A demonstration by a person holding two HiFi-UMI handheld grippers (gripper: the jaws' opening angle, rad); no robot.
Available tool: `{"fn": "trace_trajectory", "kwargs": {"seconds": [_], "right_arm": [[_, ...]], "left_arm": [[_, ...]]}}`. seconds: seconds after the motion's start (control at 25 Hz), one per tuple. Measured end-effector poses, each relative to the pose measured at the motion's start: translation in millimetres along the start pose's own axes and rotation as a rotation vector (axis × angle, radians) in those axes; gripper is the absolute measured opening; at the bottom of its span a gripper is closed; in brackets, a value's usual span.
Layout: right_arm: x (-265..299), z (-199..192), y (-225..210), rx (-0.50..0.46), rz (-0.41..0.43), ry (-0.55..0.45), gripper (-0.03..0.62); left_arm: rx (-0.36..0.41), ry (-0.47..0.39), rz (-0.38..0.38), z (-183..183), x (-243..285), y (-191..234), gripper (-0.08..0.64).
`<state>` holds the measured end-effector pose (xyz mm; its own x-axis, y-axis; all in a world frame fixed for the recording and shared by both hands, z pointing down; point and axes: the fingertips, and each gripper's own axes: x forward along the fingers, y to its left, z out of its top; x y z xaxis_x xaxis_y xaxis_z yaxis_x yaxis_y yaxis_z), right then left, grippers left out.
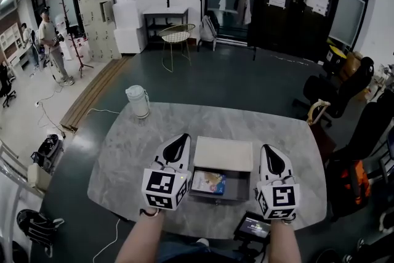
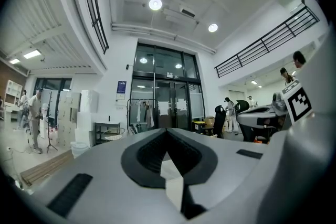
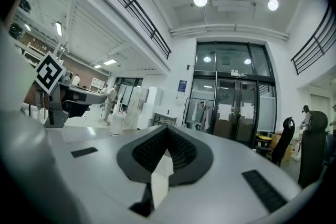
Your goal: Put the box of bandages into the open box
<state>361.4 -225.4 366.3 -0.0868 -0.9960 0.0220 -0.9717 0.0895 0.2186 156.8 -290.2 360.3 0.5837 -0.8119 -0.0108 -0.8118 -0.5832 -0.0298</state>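
On the marble table (image 1: 123, 157) stands the open box (image 1: 218, 195), a grey tray with its pale lid (image 1: 223, 153) folded back. The box of bandages (image 1: 209, 182), with colourful print, lies inside it at the left. My left gripper (image 1: 183, 139) is held above the table just left of the open box, with its jaws shut and nothing between them. My right gripper (image 1: 269, 149) is raised just right of the box, also shut and empty. Both gripper views look level across the room, with the left gripper (image 2: 167, 131) and the right gripper (image 3: 168, 128) showing jaw tips that meet.
A white jug (image 1: 138, 101) stands at the table's far left corner. A dark tablet (image 1: 253, 228) lies at the near edge on the right. Black office chairs (image 1: 335, 92) stand to the right, and a wire chair (image 1: 177, 35) stands farther back. A person (image 1: 50, 40) stands far left.
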Motion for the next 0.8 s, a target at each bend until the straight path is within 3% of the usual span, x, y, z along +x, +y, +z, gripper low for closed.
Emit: {"fn": "trace_trajectory", "kwargs": {"seconds": [0.8], "right_arm": [[-3.7,5.1,-1.7,-0.019,0.012,-0.027,0.025]], "left_arm": [[0.021,-0.025,-0.014,9.3,4.0,-4.2,0.011]]}}
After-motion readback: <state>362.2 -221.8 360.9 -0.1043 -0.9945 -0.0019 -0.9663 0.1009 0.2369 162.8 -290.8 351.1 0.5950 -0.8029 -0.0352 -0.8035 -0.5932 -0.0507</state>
